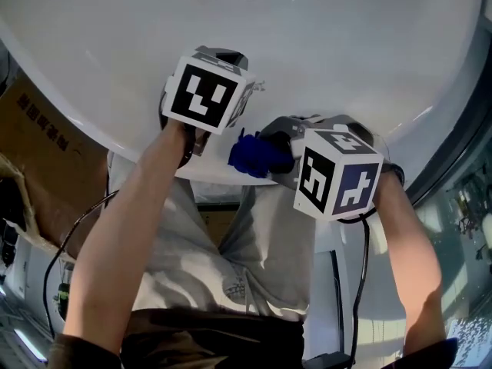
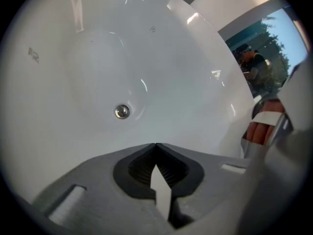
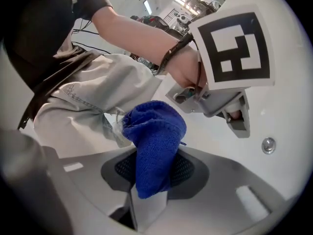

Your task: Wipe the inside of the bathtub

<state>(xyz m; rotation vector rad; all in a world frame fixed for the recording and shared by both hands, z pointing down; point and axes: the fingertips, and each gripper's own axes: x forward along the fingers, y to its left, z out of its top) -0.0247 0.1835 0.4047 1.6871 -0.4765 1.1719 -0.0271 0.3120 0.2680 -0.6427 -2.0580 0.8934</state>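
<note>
Over the bathtub's (image 1: 346,44) near rim, right gripper (image 3: 156,154) is clamping a blue cloth (image 3: 155,131), which is bunching out ahead, probably to meet the wall first. Left gripper (image 2: 155,147) is idling pinched together on nothing, pointing at the drain (image 2: 122,111).

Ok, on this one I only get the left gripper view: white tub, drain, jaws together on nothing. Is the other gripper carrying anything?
Observer: Yes, the right gripper is shut on a blue cloth.
Operator: Is it down by the drain?
Observer: No, the head view shows the cloth over the near rim of the bathtub.
Operator: And where is the left gripper from there?
Observer: Close beside the cloth, on its left in the head view.
</note>
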